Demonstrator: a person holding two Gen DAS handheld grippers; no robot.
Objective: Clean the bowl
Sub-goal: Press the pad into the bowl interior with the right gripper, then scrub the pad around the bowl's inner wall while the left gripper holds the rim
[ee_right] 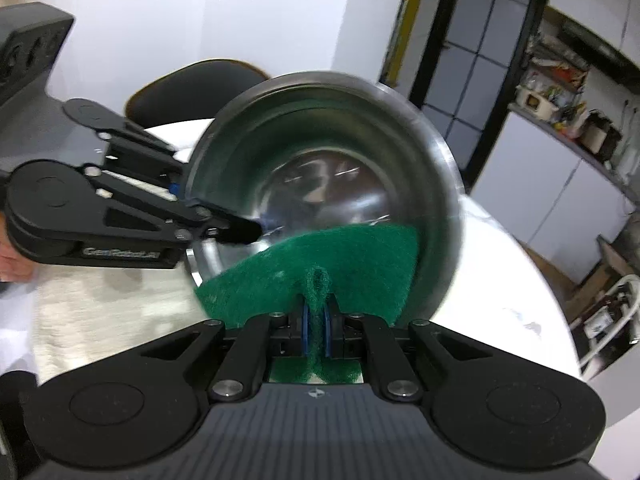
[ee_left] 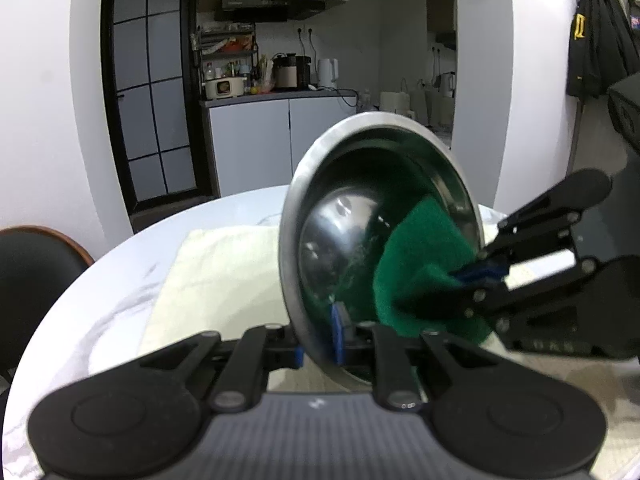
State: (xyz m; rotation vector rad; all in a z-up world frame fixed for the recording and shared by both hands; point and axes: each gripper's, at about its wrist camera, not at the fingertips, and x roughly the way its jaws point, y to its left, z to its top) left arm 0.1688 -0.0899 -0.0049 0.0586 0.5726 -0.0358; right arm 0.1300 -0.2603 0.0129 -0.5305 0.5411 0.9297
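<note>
White table (ee_left: 100, 280) with cloth (ee_left: 216, 276); above it, tilted steel bowl (ee_left: 340, 216), rim clamped by left hand-held gripper (ee_left: 320, 344). Right hand-held gripper (ee_right: 316, 332) pinches green scouring pad (ee_right: 320, 256) inside the bowl; motion blur obscures the far rim.

A round white marble-look table (ee_left: 120, 280) carries a cream cloth mat (ee_left: 216, 276). A black chair with a brown rim (ee_left: 36, 264) stands at its edge. Beyond, a black-framed glass door (ee_left: 152, 92), a kitchen counter (ee_left: 280, 96) crowded with a white kettle (ee_left: 328, 74) and appliances, and a dark jacket (ee_left: 596, 36) hanging on the wall.
</note>
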